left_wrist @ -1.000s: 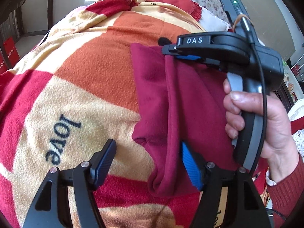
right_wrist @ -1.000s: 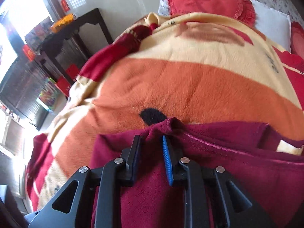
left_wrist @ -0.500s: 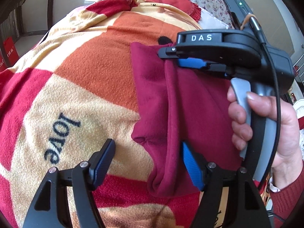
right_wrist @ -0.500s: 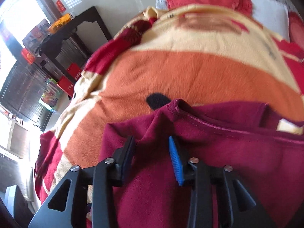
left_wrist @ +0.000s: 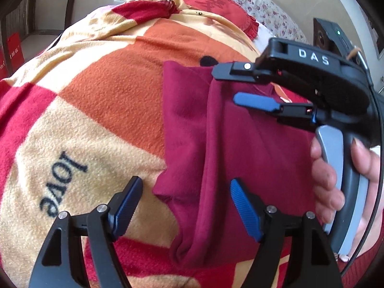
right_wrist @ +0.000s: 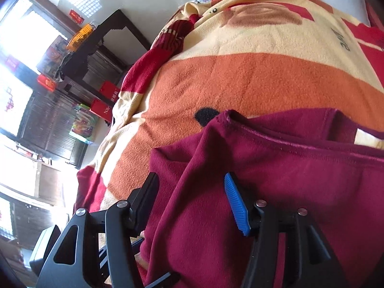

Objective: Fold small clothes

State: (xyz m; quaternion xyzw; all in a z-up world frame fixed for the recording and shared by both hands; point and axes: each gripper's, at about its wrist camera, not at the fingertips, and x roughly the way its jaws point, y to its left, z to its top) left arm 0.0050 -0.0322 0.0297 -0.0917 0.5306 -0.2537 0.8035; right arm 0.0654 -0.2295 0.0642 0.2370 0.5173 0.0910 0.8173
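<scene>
A dark red garment (left_wrist: pixel 216 144) lies on an orange, cream and red fleece blanket (left_wrist: pixel 100 110), one side folded over along a raised ridge. My left gripper (left_wrist: pixel 184 204) is open and empty, its jaws wide over the garment's near corner. My right gripper (left_wrist: pixel 228 84) is open above the garment's far edge, apart from the cloth. In the right wrist view the right gripper (right_wrist: pixel 189 196) hangs open over the garment (right_wrist: pixel 276 180), with the fold ridge between its fingers. A cream label (right_wrist: pixel 367 139) shows inside the neckline.
The blanket (right_wrist: pixel 252 76) covers a bed with a red heart-shaped cushion (left_wrist: pixel 216 4) at its head. A dark cabinet (right_wrist: pixel 100 55) and red boxes (right_wrist: pixel 103 105) stand past the bed's left side. A black device (left_wrist: pixel 333 36) sits at the far right.
My right gripper has opened, let go of the garment's folded edge and lifted off it. My left gripper has stayed open in place.
</scene>
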